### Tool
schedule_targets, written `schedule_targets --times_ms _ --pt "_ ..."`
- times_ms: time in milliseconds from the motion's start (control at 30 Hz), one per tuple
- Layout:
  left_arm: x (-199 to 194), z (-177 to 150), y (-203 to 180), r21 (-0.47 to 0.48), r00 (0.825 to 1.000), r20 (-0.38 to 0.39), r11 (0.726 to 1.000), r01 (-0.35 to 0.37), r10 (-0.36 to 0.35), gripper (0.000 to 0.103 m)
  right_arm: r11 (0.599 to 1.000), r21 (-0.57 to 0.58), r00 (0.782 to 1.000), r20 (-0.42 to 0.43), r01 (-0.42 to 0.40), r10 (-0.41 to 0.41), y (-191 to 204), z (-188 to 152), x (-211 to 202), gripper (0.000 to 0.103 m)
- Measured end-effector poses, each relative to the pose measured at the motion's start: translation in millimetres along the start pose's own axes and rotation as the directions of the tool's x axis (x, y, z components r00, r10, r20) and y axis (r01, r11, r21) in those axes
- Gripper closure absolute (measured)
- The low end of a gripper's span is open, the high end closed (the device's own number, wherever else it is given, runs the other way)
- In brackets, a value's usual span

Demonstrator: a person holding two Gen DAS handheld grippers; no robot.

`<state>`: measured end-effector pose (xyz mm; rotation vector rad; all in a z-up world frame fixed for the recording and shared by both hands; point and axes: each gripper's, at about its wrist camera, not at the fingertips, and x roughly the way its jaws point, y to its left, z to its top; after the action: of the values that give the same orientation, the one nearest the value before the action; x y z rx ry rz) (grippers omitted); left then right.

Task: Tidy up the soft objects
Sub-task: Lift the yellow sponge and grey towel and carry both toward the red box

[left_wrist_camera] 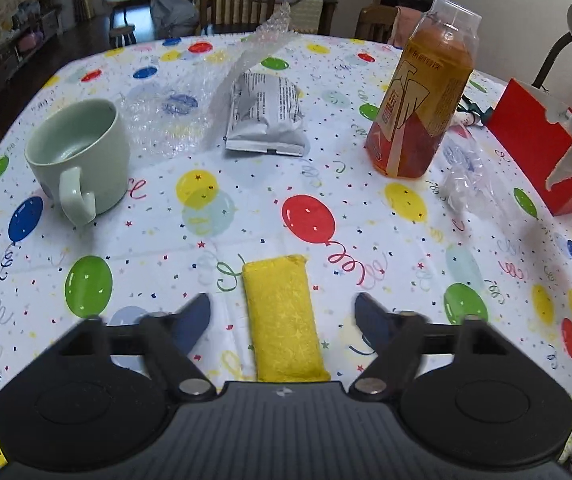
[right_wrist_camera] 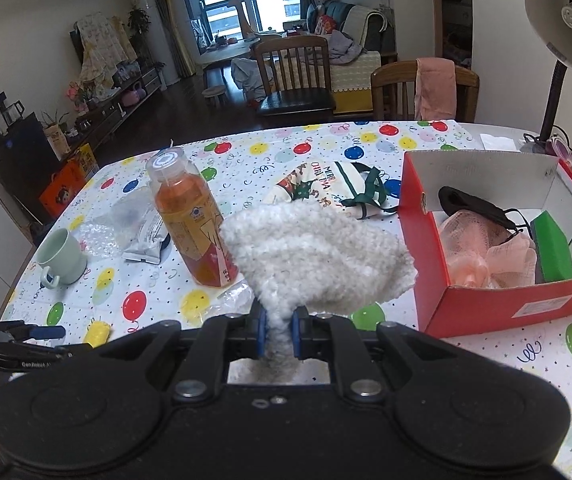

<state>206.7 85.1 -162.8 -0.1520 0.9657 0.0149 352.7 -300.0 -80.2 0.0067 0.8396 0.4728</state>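
**Mia:** It's a dining room, and the table (left_wrist_camera: 246, 216) has a balloon cloth on it. Why is the red box (right_wrist_camera: 498, 308) open?

**Dad:** I think the soft things go in there. A pink puff (right_wrist_camera: 482, 248), a black mask (right_wrist_camera: 470, 204) and a green sponge (right_wrist_camera: 552, 248) already lie inside it.

**Mia:** What is the right claw (right_wrist_camera: 277, 336) doing?

**Dad:** It is pinching a fluffy white cloth (right_wrist_camera: 318, 256) by its narrow end. The cloth hangs in the air just beside the box, so it can probably drop in next.

**Mia:** And the left claw (left_wrist_camera: 284, 312)?

**Dad:** Its fingers are spread wide. A yellow sponge (left_wrist_camera: 284, 320) lies flat on the table between them, not touched. The claw is lined up along it, maybe to grab it.

**Mia:** Why do the cup (left_wrist_camera: 80, 156) and bottle (left_wrist_camera: 426, 92) stay out?

**Dad:** They are hard, so they likely don't belong. A Christmas bag (right_wrist_camera: 326, 188) lies behind the cloth, still waiting on the table.
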Motion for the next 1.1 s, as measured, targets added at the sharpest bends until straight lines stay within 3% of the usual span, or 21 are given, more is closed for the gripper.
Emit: schedule_targets --times_ms 100,200,300,500,1100 --pt "5 -5 -6 0.029 1.0 0.02 0.999 -0.018 0.017 0.023 1.0 -0.002 1.0 -0.001 0.004 -0.004 -1 0 -2 0.092" --pt "19 -8 -12 0.05 0.999 -0.012 0.998 -0.042 0.043 0.025 1.0 -0.001 1.0 0.003 0.008 -0.008 -2 -1 -5 0.092" --pt "27 -10 -17 0.066 0.998 -0.026 0.996 -0.061 0.063 0.048 1.0 0.003 1.0 0.004 0.012 -0.012 -3 -2 -6 0.092" --pt "30 -12 -22 0.079 0.995 -0.035 0.993 -0.092 0.095 0.064 1.0 0.013 1.0 0.003 0.014 -0.014 -4 -4 -6 0.092" --pt "5 -1 -21 0.008 0.993 0.035 0.993 -0.117 0.116 0.065 1.0 -0.01 1.0 0.027 0.003 -0.003 -17 6 -15 0.092"
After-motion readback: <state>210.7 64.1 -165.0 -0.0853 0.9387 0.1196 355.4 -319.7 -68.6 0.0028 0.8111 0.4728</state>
